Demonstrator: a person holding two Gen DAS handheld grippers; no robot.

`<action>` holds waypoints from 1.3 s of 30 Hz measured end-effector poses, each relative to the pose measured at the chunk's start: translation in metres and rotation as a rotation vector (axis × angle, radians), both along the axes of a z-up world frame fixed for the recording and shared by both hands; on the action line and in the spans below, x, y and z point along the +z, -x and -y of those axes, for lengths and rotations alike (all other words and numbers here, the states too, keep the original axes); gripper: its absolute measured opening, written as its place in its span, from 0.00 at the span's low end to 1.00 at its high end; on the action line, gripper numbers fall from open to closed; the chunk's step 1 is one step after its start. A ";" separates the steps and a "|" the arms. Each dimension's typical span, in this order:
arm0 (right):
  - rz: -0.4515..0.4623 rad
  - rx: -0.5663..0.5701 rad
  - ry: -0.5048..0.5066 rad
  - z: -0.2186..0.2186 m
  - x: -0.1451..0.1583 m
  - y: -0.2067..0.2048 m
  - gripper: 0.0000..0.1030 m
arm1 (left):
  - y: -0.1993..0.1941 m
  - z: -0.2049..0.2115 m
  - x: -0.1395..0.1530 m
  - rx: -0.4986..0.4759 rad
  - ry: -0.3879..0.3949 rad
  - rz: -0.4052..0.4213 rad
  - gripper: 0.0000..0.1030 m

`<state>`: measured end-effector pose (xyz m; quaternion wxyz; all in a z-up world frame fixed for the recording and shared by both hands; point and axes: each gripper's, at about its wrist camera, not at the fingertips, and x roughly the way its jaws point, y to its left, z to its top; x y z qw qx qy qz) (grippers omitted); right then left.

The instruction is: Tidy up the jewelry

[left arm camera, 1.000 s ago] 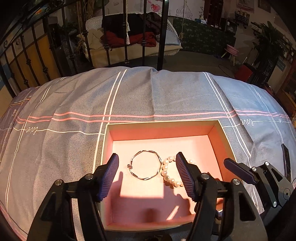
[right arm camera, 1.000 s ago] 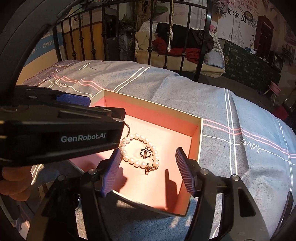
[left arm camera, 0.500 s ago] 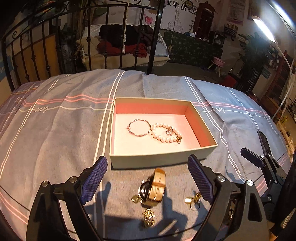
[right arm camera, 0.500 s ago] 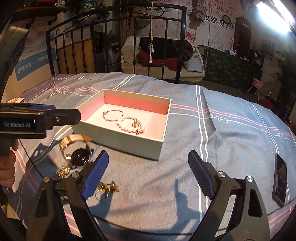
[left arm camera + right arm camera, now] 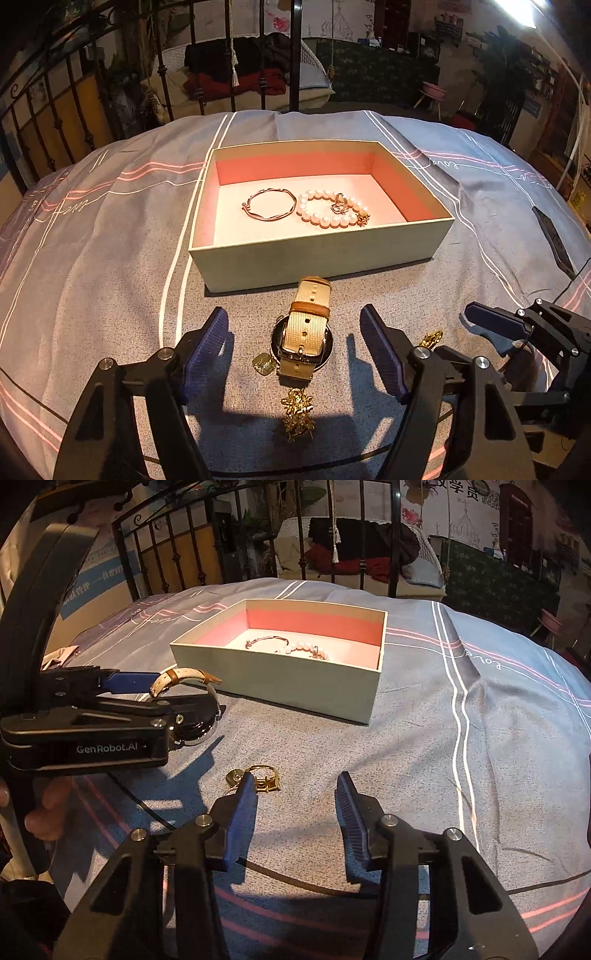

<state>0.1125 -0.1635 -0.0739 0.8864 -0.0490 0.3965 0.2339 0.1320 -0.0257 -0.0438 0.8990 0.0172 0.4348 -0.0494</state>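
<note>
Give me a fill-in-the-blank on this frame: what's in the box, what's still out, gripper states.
1. Inside the box, beside the rose-gold bangle, lies a bracelet of ____.
2. The left gripper is open, with the ____ on the bedspread between its fingers.
3. The gold ring lies ____ the box, by the right gripper.
4. The right gripper's jaws are ____.

Missing words: pearls; watch; outside; open

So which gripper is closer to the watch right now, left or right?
Left. The left gripper is open with the watch lying between its fingers on the bedspread. The right gripper, also open, sits off to the watch's right, by the gold ring.
</note>
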 end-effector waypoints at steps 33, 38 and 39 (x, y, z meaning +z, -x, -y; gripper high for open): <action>0.032 0.019 -0.036 -0.005 0.017 -0.001 0.05 | 0.002 -0.013 0.019 -0.012 0.108 0.026 0.17; 0.044 0.022 -0.042 -0.005 0.021 0.001 0.04 | 0.004 -0.011 0.026 -0.021 0.096 0.047 0.17; 0.045 0.023 -0.041 -0.005 0.021 0.001 0.04 | 0.004 -0.010 0.026 -0.024 0.093 0.049 0.17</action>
